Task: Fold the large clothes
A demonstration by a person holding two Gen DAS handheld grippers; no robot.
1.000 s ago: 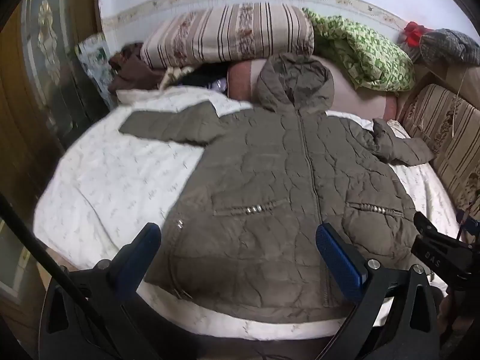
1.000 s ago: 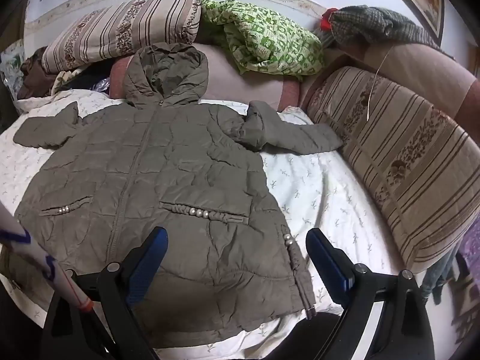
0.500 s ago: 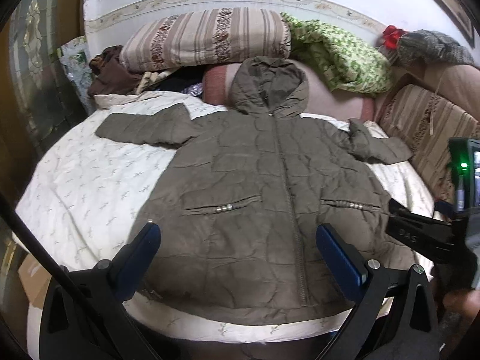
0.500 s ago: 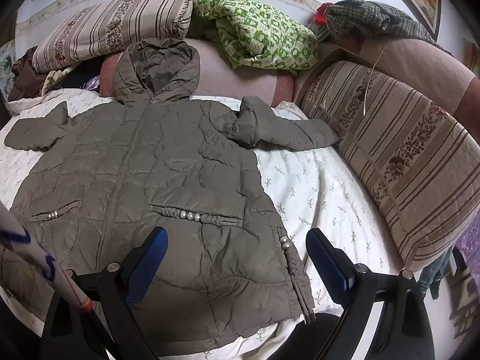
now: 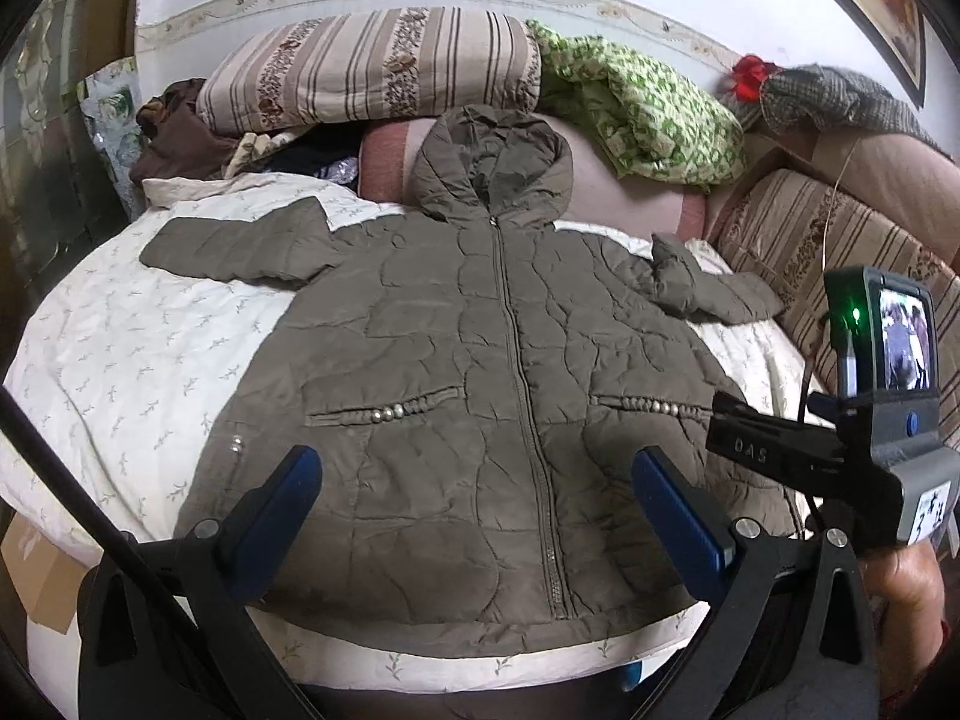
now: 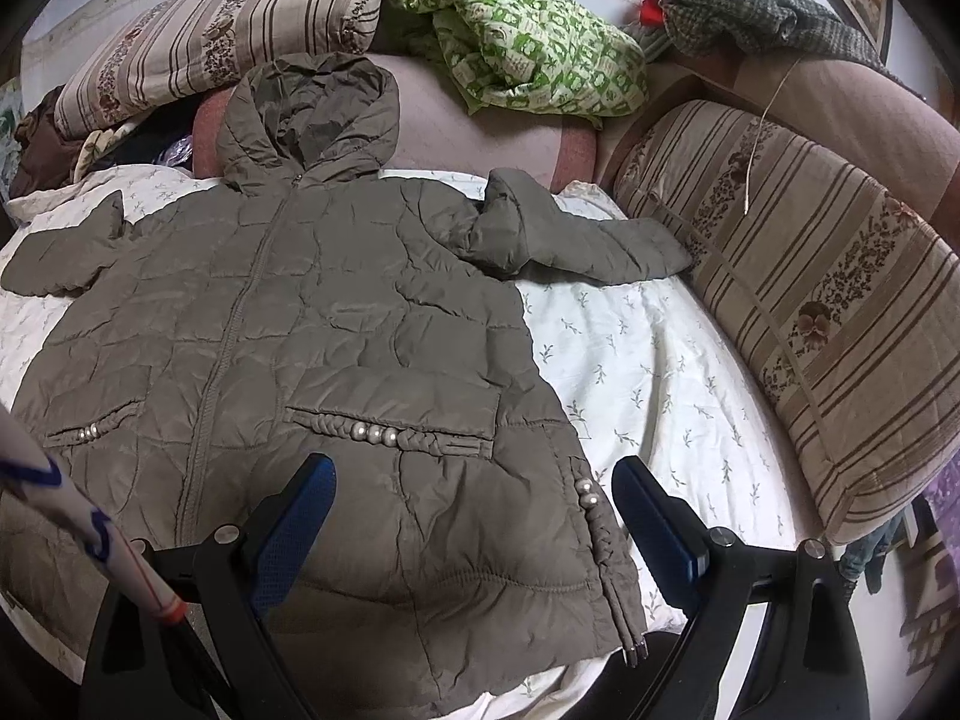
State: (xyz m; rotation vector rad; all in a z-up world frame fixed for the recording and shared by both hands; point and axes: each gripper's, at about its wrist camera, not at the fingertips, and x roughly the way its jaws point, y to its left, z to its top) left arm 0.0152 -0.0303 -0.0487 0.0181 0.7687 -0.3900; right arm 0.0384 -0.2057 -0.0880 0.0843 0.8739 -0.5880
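An olive quilted hooded jacket point(image 5: 480, 372) point(image 6: 312, 336) lies face up and zipped on the bed, hood toward the pillows, both sleeves spread out to the sides. My left gripper point(image 5: 477, 510) hovers open above the hem near the zip, nothing between its blue pads. Over the jacket's right pocket and hem corner my right gripper point(image 6: 474, 510) also stands open and empty. The right gripper's body and camera screen point(image 5: 888, 396) show at the right edge of the left wrist view, with a hand below.
The bed has a white sheet with a leaf print point(image 6: 648, 372). Striped pillows point(image 5: 372, 72), a green patterned cloth point(image 6: 528, 48) and a pink bolster point(image 6: 480, 138) crowd the head end. A striped cushion point(image 6: 810, 300) lines the right side. A cardboard box point(image 5: 36, 576) sits lower left.
Both cameras have shifted, so the jacket sits more centred and closer in each view. The right gripper's body has come further into the left wrist view. The jacket has not moved.
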